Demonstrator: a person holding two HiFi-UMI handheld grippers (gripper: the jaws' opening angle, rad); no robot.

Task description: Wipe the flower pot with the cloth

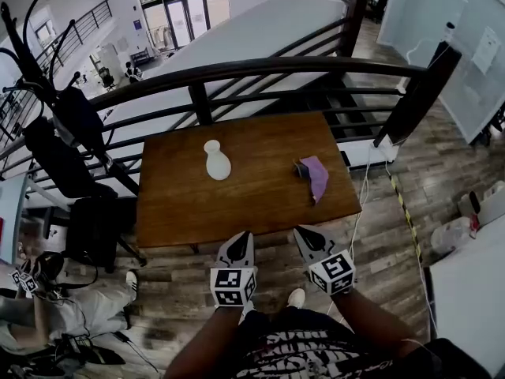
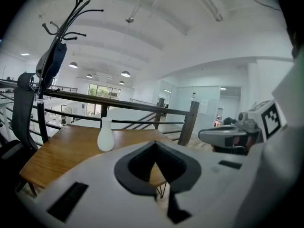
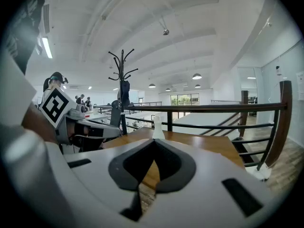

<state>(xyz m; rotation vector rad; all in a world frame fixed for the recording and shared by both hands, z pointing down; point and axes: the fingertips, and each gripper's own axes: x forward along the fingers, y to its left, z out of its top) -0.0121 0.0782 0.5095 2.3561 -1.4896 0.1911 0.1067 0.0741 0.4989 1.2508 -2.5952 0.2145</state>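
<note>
The flower pot (image 1: 217, 161) is a small white vase standing upright on the wooden table (image 1: 181, 204), left of its middle. A purple cloth (image 1: 316, 177) lies crumpled near the table's right edge. Both grippers hover side by side just short of the table's near edge, over the floor. My left gripper (image 1: 243, 237) is shut and holds nothing, and my right gripper (image 1: 302, 232) is also shut and empty. The left gripper view shows the shut jaws (image 2: 155, 144) aimed toward the vase (image 2: 105, 136). In the right gripper view the vase (image 3: 157, 129) stands beyond the closed tips (image 3: 154, 141). Neither gripper view shows the cloth.
A dark metal railing (image 1: 260, 69) runs behind the table. A coat rack with dark bags (image 1: 55, 109) and a black chair (image 1: 95, 227) stand at the left. A person sits on the floor (image 1: 55, 306) at lower left. A white tabletop (image 1: 465, 290) fills the lower right.
</note>
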